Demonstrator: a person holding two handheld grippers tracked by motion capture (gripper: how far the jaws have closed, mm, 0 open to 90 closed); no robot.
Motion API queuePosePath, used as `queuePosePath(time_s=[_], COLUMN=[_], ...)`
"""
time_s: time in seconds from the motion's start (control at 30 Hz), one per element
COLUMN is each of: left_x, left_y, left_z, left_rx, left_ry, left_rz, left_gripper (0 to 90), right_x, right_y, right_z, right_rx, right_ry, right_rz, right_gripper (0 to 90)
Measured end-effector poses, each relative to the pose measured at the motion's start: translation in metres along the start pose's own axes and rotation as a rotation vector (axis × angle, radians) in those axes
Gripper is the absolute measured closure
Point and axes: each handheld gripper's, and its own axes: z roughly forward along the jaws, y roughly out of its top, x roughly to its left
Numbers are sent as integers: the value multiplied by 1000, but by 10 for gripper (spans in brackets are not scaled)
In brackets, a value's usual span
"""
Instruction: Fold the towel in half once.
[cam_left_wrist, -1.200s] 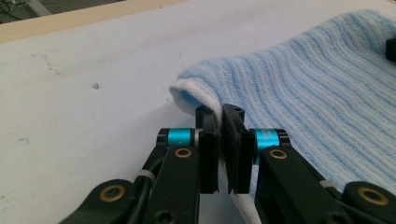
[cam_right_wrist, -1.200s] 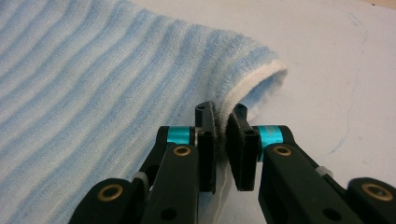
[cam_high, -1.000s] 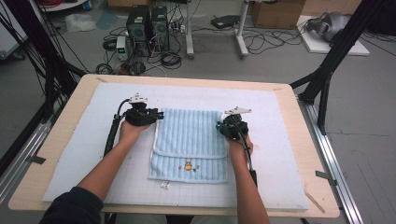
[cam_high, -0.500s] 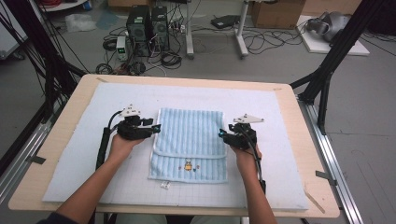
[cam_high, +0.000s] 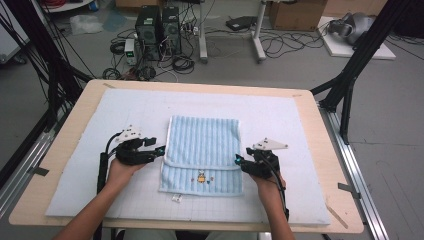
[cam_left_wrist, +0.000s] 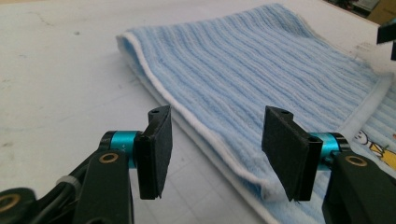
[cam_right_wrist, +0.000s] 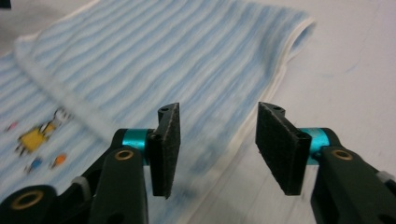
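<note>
A light blue striped towel lies folded in the middle of the white mat, its upper layer ending at a white hem above a small cartoon print. My left gripper sits at the towel's left edge, level with that hem. In the left gripper view its jaws stand open and have just been opening; the towel edge runs below the gap, untouched by the pads. My right gripper is at the right edge, open and just opened further, with the towel hem beneath it.
The white gridded mat covers a wooden table. Black frame posts stand at the table's far corners. A white tag sticks out below the towel. Computers and cables lie on the floor beyond.
Both hands have slid from the towel's far corners toward the person along its side edges. Both sets of jaws stand wider. The towel has not moved.
</note>
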Motion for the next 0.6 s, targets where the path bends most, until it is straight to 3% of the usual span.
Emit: queuePosePath(time_s=[0.13,0.27,0.33,0.4,0.47,0.6], left_x=[1,-1,-3,-5,-6,-8], left_y=[-9,-14,-15,-16,-16,-15], left_z=[-9,-13,-15,-15,-15,-14], left_rx=[-4,-4,-3,-2,-2,3], left_ry=[8,9,9,6,0,-16], left_rz=[-9,-19,-11,-8,-3,11], left_gripper=[434,435,439,442,450,483], right_x=[10,19,23,24,22,20], right_y=[-14,-18,-19,-20,-19,-17], right_z=[-8,-6,-1,3,2,-6], right_rx=[37,64,93,126,122,69], right_ry=[15,27,5,-15,-28,-24], right_rz=[-30,-59,-82,-99,-110,-95], right_gripper=[586,608,646,742,836,850])
